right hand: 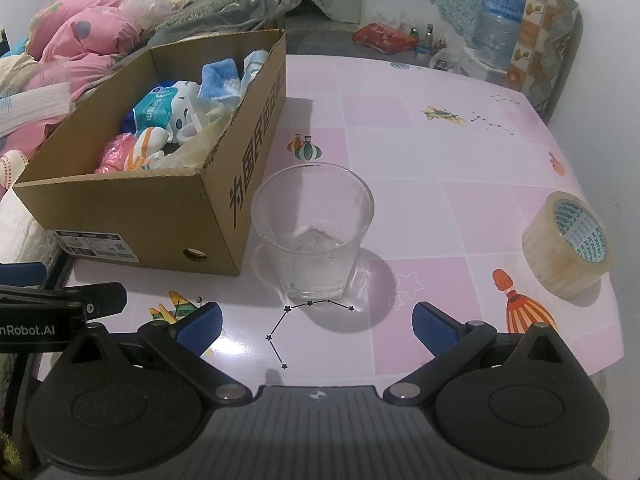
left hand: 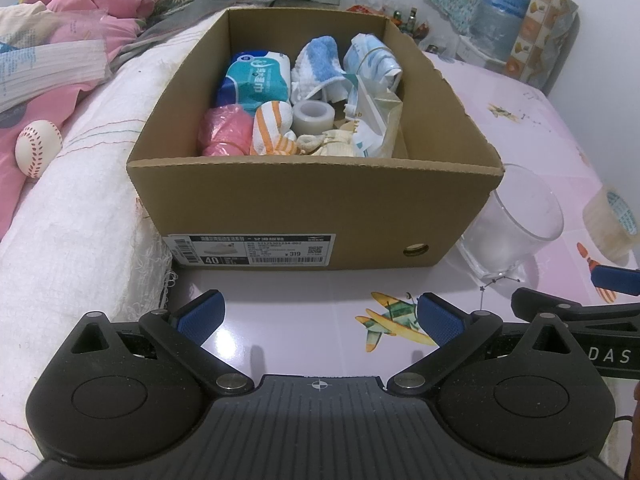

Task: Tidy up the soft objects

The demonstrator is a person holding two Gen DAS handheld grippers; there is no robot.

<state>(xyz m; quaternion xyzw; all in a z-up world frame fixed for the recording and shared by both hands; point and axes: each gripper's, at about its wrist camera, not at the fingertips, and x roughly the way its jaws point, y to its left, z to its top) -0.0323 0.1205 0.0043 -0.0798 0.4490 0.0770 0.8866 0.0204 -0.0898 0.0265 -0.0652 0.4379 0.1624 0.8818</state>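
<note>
An open cardboard box (left hand: 316, 204) stands on the pink table; it also shows in the right wrist view (right hand: 132, 216). Inside lie soft things: a teal tissue pack (left hand: 256, 80), a blue-and-white towel (left hand: 318, 60), a pink bundle (left hand: 224, 130), an orange-striped cloth (left hand: 272, 128), cream socks (left hand: 328, 146), plus a small tape roll (left hand: 314, 116) and a paper packet (left hand: 376, 120). My left gripper (left hand: 318, 320) is open and empty in front of the box. My right gripper (right hand: 316, 326) is open and empty just before a clear glass (right hand: 314, 228).
The glass (left hand: 516, 220) stands right of the box. A clear packing tape roll (right hand: 568, 244) lies near the table's right edge. A baseball (left hand: 38, 148) and pink bedding (left hand: 80, 8) lie on the bed at left. A water jug (right hand: 500, 20) stands at the back right.
</note>
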